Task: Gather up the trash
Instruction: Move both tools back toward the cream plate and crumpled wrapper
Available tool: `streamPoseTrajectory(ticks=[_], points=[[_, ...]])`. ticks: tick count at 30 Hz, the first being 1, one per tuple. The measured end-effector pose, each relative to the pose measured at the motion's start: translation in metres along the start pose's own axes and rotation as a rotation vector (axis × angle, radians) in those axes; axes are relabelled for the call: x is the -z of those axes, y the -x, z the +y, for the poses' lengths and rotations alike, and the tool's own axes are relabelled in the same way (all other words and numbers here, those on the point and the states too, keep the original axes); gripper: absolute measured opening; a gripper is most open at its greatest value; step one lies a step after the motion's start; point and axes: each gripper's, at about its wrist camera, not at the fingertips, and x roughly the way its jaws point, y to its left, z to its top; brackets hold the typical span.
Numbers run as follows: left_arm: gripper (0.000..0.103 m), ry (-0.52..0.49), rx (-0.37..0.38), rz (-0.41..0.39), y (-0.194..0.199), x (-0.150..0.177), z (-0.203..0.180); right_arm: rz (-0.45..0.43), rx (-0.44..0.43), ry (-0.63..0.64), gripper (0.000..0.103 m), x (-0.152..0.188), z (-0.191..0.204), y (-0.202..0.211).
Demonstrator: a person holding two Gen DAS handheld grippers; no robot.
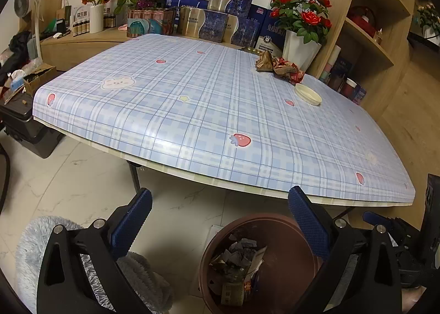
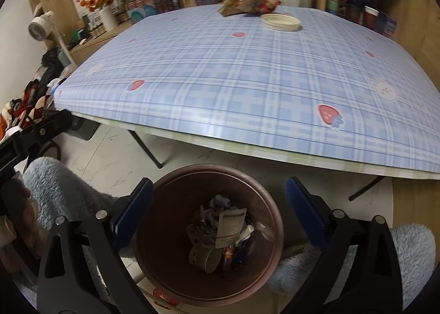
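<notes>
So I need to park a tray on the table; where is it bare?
Free: the whole checked tablecloth from the near edge up to the cream lid. Crowded: the far right corner, with crumpled wrappers beside the white flowerpot.

Table: lid, perhaps crumpled wrappers

Glossy plaid plastic cloth over the surface | smooth brown plastic bin | crumpled paper trash | matt wood shelving | fluffy blue cloth
</notes>
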Motion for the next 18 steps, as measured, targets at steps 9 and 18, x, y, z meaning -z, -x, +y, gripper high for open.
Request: streamPoseTrajectory(ticks=[9,18], points=[[0.097,-0.002,-0.002,0.001,-0.001,0.0,-0.001,-0.005,0.022,-0.044,0.097,-0.001,-0.012,-0.001],[0.097,-0.015,-0.011,0.005,-0.002,0.001,-0.001,-0.017,0.015,-0.06,0.097,-0.004,-0.018,0.0]])
